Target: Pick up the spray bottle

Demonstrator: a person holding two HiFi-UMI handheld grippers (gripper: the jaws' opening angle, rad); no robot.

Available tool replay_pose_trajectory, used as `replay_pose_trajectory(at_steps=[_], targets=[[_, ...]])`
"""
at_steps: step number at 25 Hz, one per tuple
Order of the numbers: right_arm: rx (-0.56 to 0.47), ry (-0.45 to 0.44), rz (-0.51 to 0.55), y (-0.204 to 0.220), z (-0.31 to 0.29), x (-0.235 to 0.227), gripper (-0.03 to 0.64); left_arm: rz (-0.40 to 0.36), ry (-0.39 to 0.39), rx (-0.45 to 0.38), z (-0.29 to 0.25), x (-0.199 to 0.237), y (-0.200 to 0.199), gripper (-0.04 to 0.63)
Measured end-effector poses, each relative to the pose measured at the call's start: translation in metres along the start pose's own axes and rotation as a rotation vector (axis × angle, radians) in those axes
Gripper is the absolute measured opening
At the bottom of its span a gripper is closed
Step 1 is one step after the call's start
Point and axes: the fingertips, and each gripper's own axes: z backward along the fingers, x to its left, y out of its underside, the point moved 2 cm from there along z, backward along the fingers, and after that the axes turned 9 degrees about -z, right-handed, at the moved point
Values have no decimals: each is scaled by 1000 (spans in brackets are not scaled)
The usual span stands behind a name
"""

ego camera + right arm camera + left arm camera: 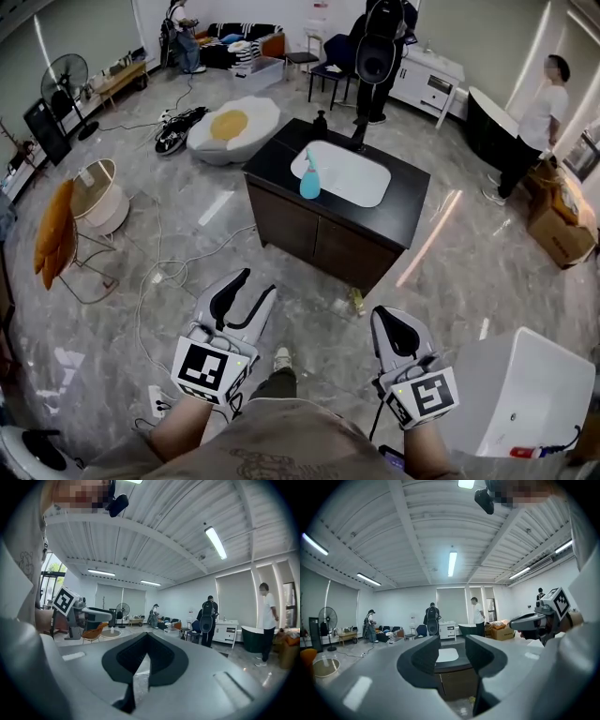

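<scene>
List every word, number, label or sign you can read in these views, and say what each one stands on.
No text can be read in any view.
Cubes on the left gripper and right gripper: black-and-white square patterns only, no letters or numbers.
On the spray bottle: no label can be made out; too small.
On the person's shirt: a faint print, too blurred to read.

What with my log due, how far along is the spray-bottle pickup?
Nothing is done: the spray bottle stands untouched on the sink counter, far ahead. In hand: nothing; the left gripper is open, the right gripper shut, both empty. Left: approach, grasp, lift.
</scene>
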Motion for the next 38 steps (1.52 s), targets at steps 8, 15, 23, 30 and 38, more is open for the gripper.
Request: replay_pose_trajectory(at_steps=[8,15,23,30,38], targets=[[-9,9,-11,-19,-101,-20,28,1,65,9,-74,74,16,174],[2,17,-27,-23,-158,-32,28,2,95,-6,-117,115,29,169],[25,20,-37,-20,-190,-62,28,13,94,-11,-156,136,38,170],[46,39,-36,-20,-224,-106,28,16,87,10,-201,150,40,178],[83,12,-14,-25,-284,-176,29,44,81,35,-284,168,46,178]])
